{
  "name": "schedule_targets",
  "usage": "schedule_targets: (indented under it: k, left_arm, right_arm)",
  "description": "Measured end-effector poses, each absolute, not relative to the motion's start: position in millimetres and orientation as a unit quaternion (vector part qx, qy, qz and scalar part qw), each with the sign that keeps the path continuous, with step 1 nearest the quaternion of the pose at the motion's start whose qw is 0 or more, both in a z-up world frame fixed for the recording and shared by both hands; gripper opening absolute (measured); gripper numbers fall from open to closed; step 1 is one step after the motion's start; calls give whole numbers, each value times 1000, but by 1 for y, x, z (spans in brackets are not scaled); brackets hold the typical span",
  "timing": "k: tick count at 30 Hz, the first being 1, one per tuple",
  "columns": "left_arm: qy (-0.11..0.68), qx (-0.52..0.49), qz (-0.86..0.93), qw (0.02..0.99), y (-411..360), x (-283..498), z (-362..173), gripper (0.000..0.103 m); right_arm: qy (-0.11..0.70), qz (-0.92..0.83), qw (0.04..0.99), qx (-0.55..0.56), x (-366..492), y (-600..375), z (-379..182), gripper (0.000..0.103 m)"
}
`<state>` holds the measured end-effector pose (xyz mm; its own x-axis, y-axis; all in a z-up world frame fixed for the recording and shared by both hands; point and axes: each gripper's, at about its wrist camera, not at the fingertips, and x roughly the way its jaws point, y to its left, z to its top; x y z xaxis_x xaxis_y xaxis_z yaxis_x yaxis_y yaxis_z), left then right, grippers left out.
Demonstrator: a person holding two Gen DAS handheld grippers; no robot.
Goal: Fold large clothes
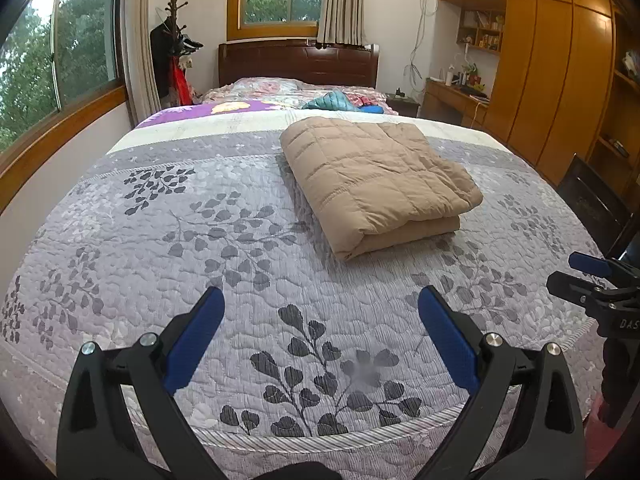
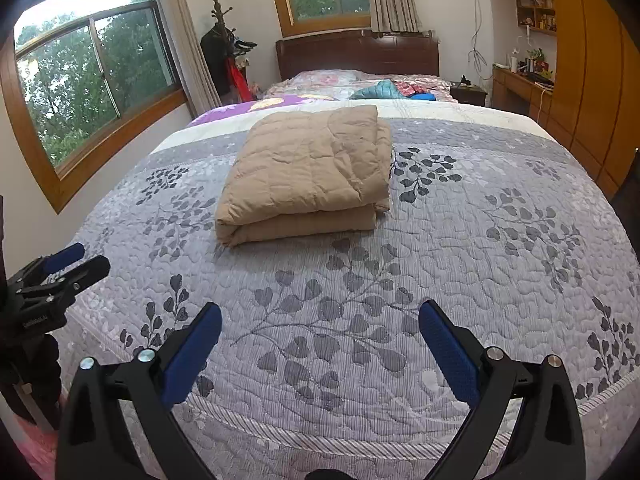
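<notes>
Tan and quilted, the coat (image 1: 378, 182) lies folded into a thick rectangular packet on the bed (image 1: 160, 240), past the middle of the grey leaf-print cover and a little to the right in the left wrist view. Two layers show at its near edge, stacked fairly squarely, with no sleeve or hem trailing out. The left gripper (image 1: 320, 336) hovers above the foot of the bed, well apart from the coat, its blue pads spread wide and nothing between them. At the right edge of this view the right gripper (image 1: 596, 284) shows from the side, also clear of the cloth.

From the right wrist view, the coat (image 2: 308, 176) sits ahead and slightly left, its rounded fold facing the camera and its top surface puffed but even. The right gripper (image 2: 320, 344) is wide too, empty, over the near part of the bed (image 2: 500, 280). The left gripper (image 2: 60, 276) appears at the left edge, side-on.

Judging by this, the fold looks finished: the coat is compact, released, and both claws are drawn off it. What may remain is little, perhaps a pat to flatten the top. More clothes (image 2: 394, 90) lie heaped near the headboard (image 2: 356, 52), and whether they belong to the job I cannot tell.
</notes>
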<state>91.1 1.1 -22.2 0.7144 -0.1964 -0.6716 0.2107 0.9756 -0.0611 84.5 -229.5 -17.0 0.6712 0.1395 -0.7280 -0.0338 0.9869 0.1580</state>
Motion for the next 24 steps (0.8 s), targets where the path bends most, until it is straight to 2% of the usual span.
schedule_targets:
  k: [24]
  left_arm:
    - [367, 10, -115, 923, 2, 94, -25, 97]
  right_arm:
    - [407, 48, 910, 63, 87, -229, -19, 99]
